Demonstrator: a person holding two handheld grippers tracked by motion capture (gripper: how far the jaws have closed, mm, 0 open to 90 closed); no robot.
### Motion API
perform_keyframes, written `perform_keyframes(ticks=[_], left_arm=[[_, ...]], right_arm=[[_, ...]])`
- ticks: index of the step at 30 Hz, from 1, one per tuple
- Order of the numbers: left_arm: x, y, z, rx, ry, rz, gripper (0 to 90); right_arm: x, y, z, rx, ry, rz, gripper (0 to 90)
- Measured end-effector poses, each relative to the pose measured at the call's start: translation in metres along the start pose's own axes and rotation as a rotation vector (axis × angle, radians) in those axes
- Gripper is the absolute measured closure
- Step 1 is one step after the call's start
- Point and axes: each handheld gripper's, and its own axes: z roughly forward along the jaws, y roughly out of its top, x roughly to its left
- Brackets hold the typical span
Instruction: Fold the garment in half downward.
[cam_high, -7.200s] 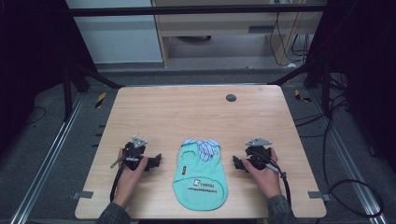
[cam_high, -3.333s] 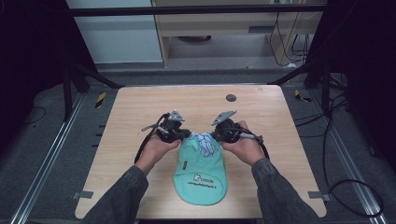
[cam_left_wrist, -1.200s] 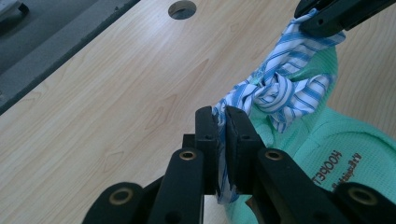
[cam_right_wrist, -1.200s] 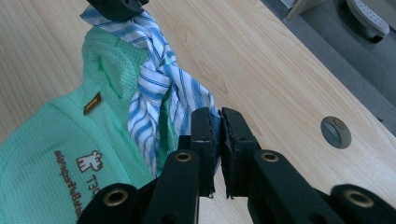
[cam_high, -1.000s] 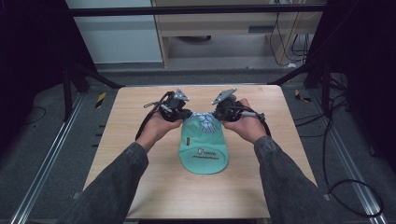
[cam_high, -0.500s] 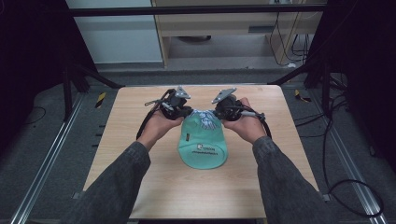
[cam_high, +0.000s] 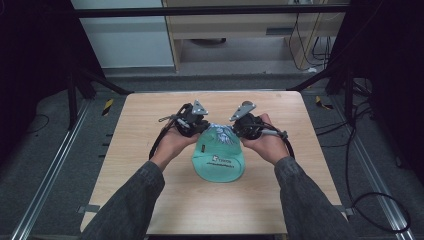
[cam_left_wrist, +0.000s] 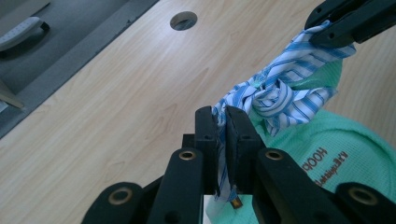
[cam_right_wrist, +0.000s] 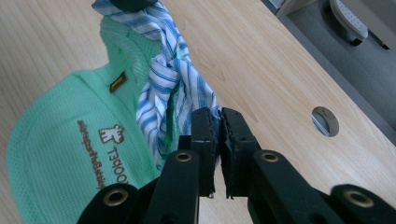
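green garment (cam_high: 218, 162), centre frame: both grippers (cam_left_wrist: 223, 135) (cam_right_wrist: 217, 135) clamp its striped collar (cam_left_wrist: 275, 93); keep tension even, lower smoothly.

wooden table (cam_high: 150, 150), green garment (cam_high: 218, 162) lying on it

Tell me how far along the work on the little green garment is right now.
Done: both grippers have a hold. The left gripper and the right gripper are each shut on the blue striped collar of the green garment. In hand: its collar end is raised between them above the table, hem resting on the wood. Left: probably laying it flat or folding it; no fold shows yet.
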Motion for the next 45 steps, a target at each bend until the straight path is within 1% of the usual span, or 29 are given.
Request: perform_keyframes(ticks=[5, 9, 14, 19, 22, 26, 29, 31, 35, 39, 42, 45], left_arm=[[-0.007, -0.007, 0.000, 0.000, 0.000, 0.014, 84.0], [-0.012, -0.012, 0.000, 0.004, -0.003, 0.023, 84.0], [-0.017, -0.019, -0.002, -0.007, -0.011, 0.023, 84.0], [-0.023, -0.024, -0.005, -0.005, -0.022, 0.028, 84.1], [-0.027, -0.030, -0.006, -0.012, -0.025, 0.025, 84.1], [-0.031, -0.039, -0.006, -0.005, -0.041, 0.019, 84.1], [-0.034, -0.042, -0.007, -0.006, -0.041, 0.019, 84.1], [-0.036, -0.044, -0.007, -0.004, -0.040, 0.020, 84.1], [-0.041, -0.050, -0.008, -0.006, -0.046, 0.026, 84.1], [-0.047, -0.058, -0.009, -0.013, -0.048, 0.026, 83.8], [-0.052, -0.065, -0.008, -0.004, -0.063, 0.029, 83.8], [-0.057, -0.070, -0.008, 0.000, -0.069, 0.035, 83.8]], right_arm=[[0.010, -0.008, 0.000, -0.002, 0.000, -0.015, 84.3], [0.014, -0.012, 0.001, -0.006, 0.006, -0.019, 84.3], [0.019, -0.019, 0.001, -0.011, 0.019, -0.027, 84.3], [0.025, -0.024, 0.000, -0.013, 0.026, -0.032, 84.2], [0.029, -0.027, -0.002, -0.018, 0.026, -0.042, 84.2], [0.035, -0.033, -0.001, -0.025, 0.035, -0.040, 84.1], [0.040, -0.036, 0.000, -0.023, 0.044, -0.050, 84.1], [0.043, -0.037, 0.000, -0.023, 0.042, -0.057, 84.1], [0.046, -0.042, 0.001, -0.022, 0.049, -0.060, 83.8], [0.054, -0.049, 0.002, -0.023, 0.058, -0.061, 83.6], [0.060, -0.056, 0.003, -0.024, 0.065, -0.062, 83.6], [0.065, -0.062, 0.005, -0.020, 0.072, -0.067, 83.5]])
